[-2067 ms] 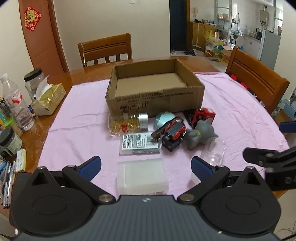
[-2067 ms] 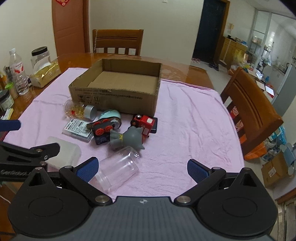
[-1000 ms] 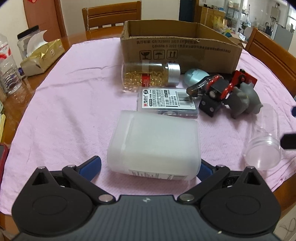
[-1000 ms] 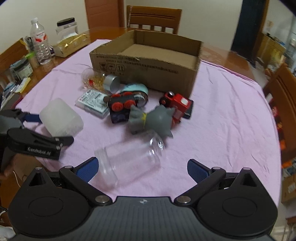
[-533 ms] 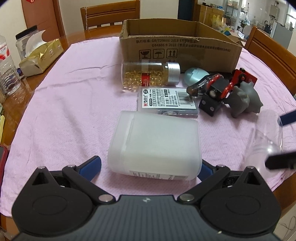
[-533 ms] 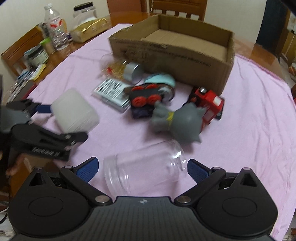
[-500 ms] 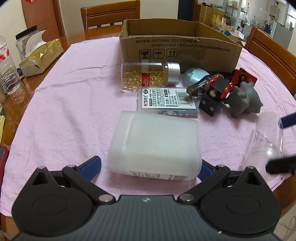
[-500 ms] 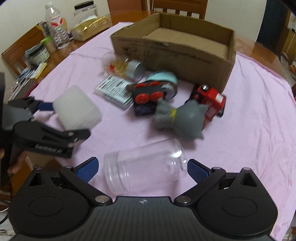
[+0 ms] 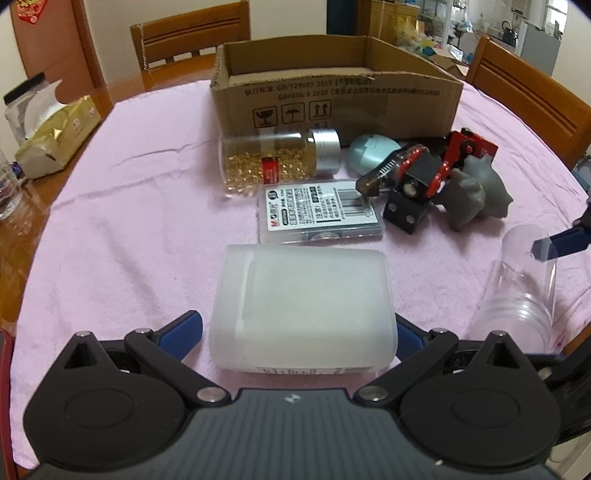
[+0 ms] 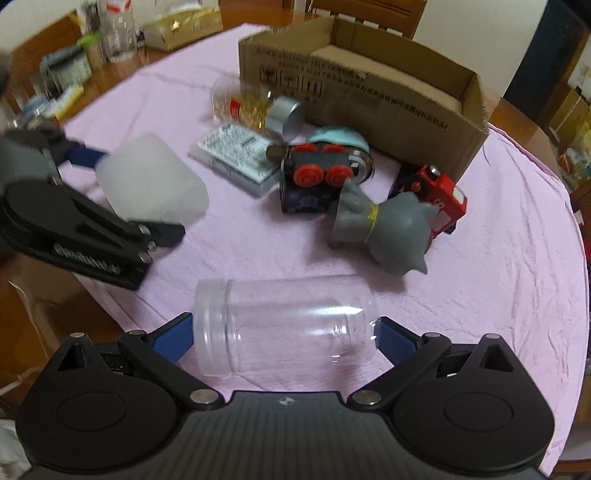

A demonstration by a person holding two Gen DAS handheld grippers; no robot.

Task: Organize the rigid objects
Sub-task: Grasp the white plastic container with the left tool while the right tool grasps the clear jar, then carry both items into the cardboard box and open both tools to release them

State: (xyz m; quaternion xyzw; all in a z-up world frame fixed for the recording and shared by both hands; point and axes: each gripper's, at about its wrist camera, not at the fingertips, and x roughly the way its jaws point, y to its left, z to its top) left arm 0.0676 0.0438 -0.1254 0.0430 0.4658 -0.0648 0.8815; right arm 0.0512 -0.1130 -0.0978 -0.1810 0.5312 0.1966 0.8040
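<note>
A frosted white plastic box lies on the pink cloth between the fingers of my left gripper, which is open around it. A clear empty jar lies on its side between the fingers of my right gripper, also open, pads close to its two ends. Behind them lie a capsule bottle, a flat labelled case, a teal object, a black and red toy, a red toy train and a grey cat figure. An open cardboard box stands beyond.
A gold tissue pack and bottles stand on the bare wood at the left table edge. Wooden chairs stand at the far side and at the right. The near table edge is just below both grippers.
Both grippers came down and forward from a high view of the table. The white box now sits between my left fingers, and the clear jar between my right fingers.
</note>
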